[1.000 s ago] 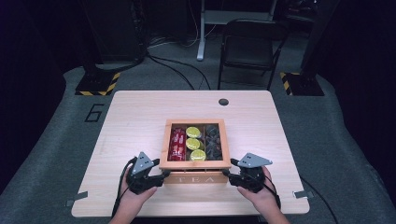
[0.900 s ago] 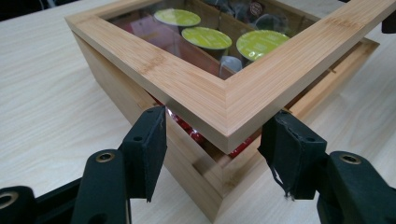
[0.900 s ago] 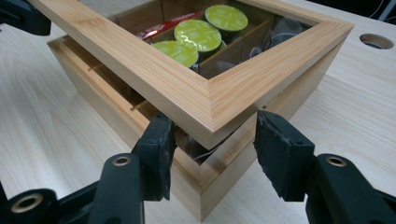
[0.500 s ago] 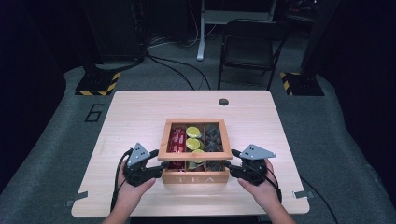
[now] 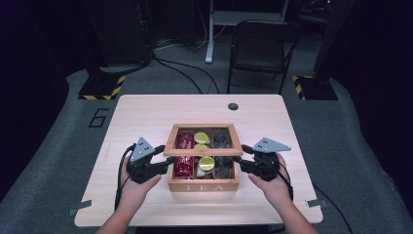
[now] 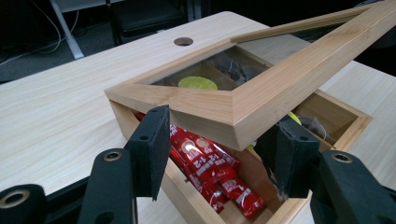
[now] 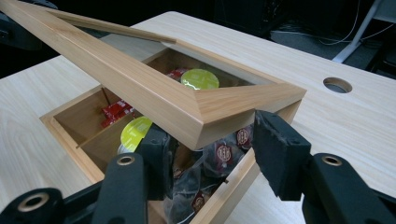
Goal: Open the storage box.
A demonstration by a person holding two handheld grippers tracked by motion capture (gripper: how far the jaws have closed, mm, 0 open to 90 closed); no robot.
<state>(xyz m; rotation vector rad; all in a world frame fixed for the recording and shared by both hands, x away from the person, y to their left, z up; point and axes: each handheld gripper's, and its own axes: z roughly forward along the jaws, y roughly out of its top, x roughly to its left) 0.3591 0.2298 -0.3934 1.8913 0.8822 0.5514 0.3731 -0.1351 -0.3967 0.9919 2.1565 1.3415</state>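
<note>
A wooden tea box (image 5: 203, 186) marked TEA stands at the table's near middle. Its glass-paned lid (image 5: 203, 126) is tilted up at the front, hinged at the back. My left gripper (image 5: 168, 163) grips the lid's front left corner (image 6: 261, 88); its jaws have just been closing with that corner between them. My right gripper (image 5: 238, 163) holds the front right corner (image 7: 154, 88). Inside lie red packets (image 6: 210, 172), yellow pods (image 7: 200, 78) and dark tea bags (image 7: 224, 154).
The light wooden table (image 5: 146, 117) has a round cable hole (image 5: 233, 106) behind the box. A black chair (image 5: 258, 48) and cables stand on the floor past the far edge. A person's hands (image 5: 139, 187) come in from the near edge.
Both grippers have risen at the box's front corners, and the lid's front edge has come up with them, so the box now stands partly uncovered.
</note>
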